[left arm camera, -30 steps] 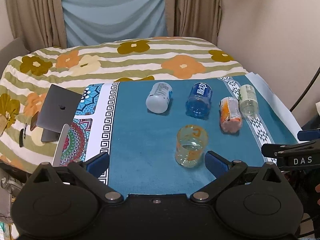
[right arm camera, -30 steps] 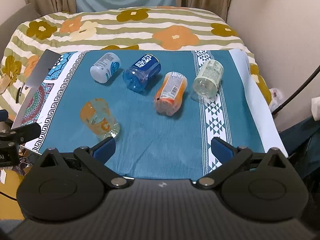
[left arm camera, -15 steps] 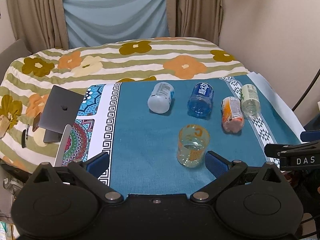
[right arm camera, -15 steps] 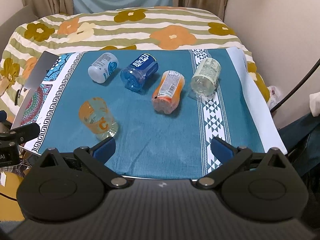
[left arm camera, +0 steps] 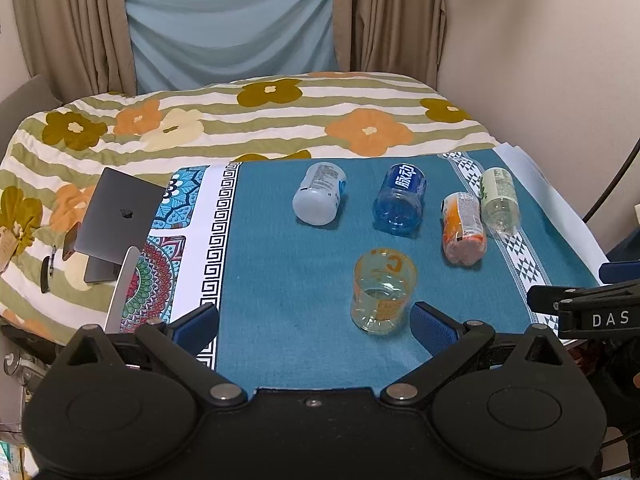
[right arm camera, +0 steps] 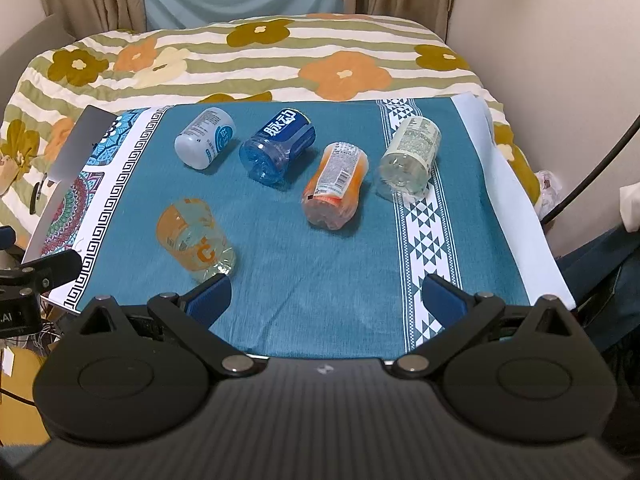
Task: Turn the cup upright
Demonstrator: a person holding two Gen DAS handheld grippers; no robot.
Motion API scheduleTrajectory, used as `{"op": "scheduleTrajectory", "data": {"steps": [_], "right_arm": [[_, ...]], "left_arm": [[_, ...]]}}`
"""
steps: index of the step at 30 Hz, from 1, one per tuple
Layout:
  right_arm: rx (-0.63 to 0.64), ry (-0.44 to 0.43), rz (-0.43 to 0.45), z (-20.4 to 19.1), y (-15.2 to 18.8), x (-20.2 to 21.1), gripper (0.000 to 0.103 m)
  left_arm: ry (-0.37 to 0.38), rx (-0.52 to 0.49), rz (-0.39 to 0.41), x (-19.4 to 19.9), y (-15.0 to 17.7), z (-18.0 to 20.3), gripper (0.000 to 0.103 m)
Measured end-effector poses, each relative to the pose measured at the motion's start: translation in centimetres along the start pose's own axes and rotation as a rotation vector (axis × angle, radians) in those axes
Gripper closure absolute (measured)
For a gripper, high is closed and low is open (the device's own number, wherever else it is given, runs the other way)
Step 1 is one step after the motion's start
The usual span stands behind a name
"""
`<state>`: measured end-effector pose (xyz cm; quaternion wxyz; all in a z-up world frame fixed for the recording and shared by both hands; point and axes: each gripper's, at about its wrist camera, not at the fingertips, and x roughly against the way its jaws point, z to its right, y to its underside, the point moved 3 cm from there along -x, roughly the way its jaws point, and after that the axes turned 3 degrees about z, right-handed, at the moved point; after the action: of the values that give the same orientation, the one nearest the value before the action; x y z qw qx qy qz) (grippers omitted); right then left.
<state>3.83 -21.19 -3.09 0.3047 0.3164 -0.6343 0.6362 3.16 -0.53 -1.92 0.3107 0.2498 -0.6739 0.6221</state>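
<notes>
The teal cloth (right arm camera: 320,248) is serving as the landmark here, covering the worktop with patterned borders on both sides. Off its left edge, a grey laptop (left arm camera: 120,216) is leaning open beside the flowered bedspread (left arm camera: 248,120) that is lying past the cloth's far edge. The left hand-held gripper (left arm camera: 314,320) is hovering over the cloth's near edge with its blue-padded fingers standing wide apart, gripping nothing. The cup (left arm camera: 383,290) — clear plastic with orange print and a letter C — is lying on its side on the near-left part of the cloth, its base end pointing at the near edge, just beside the left gripper's right finger pad; whether they are touching cannot be told. Open cloth is stretching to the cup's left and to its right. Farther back, four cut plastic bottles are lying in a row across the cloth: a white one (right arm camera: 205,143), a blue one (right arm camera: 278,151), an orange one (right arm camera: 335,184) and a clear green-labelled one (right arm camera: 409,158) resting on the right geometric border. The right hand-held gripper (right arm camera: 326,300) is also spread open and empty over the near edge — a broad bare stretch of cloth is lying ahead of it.
</notes>
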Motion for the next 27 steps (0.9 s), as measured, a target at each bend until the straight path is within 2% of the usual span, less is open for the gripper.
{"op": "scheduleTrajectory", "data": {"steps": [21,27], "right_arm": [[-0.001,0.0,-0.001,-0.03,-0.03,-0.08,0.0],[-0.002,0.0,0.0,-0.08,-0.06,-0.1,0.0]], "left_arm": [[0.0,0.019,0.004,-0.09,-0.11,-0.49,0.0],[-0.025,0.017,0.039,0.24,-0.32,-0.59,0.0]]}}
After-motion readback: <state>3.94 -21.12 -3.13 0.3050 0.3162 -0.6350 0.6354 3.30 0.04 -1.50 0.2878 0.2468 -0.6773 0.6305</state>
